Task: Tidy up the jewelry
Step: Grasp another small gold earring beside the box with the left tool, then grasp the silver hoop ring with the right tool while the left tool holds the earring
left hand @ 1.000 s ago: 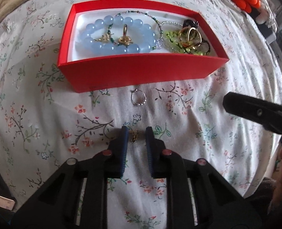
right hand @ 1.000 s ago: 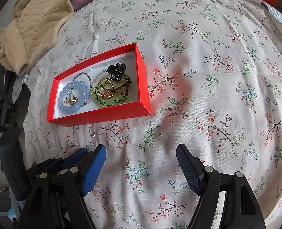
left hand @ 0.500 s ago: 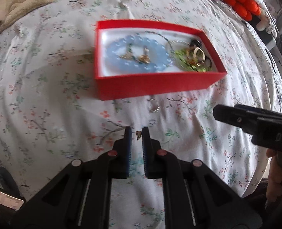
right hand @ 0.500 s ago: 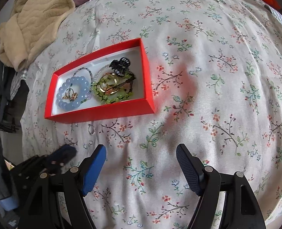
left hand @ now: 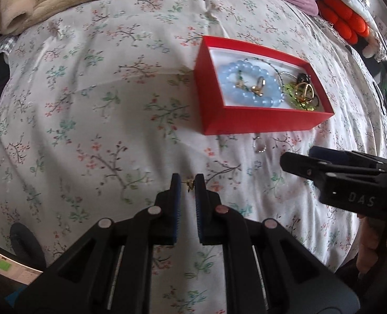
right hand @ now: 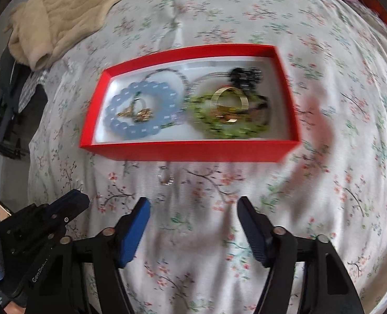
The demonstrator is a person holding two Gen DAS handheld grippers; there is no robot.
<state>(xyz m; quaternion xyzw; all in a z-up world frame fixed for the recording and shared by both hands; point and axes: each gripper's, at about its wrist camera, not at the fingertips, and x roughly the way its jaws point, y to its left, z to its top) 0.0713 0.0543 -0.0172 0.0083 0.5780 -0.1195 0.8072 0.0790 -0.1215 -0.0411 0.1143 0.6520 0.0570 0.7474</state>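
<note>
A box point(right hand: 191, 151) is sitting on the bed point(right hand: 337, 130) at frame centre, holding bracelets point(right hand: 143, 112) at left and right. A small ring point(right hand: 166, 178) is lying on the bed just below the box.

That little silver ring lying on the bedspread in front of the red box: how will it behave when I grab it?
Silver ring looks thin and light, lying flat on the soft floral bedspread, so it may sink or slide rather than roll. Being small and smooth, it could slip from the right tongs.

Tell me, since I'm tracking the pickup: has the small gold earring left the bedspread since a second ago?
Yes. The left gripper, shut on the small gold earring, has lifted it off the floral bedspread, leftward from the red box.
</note>
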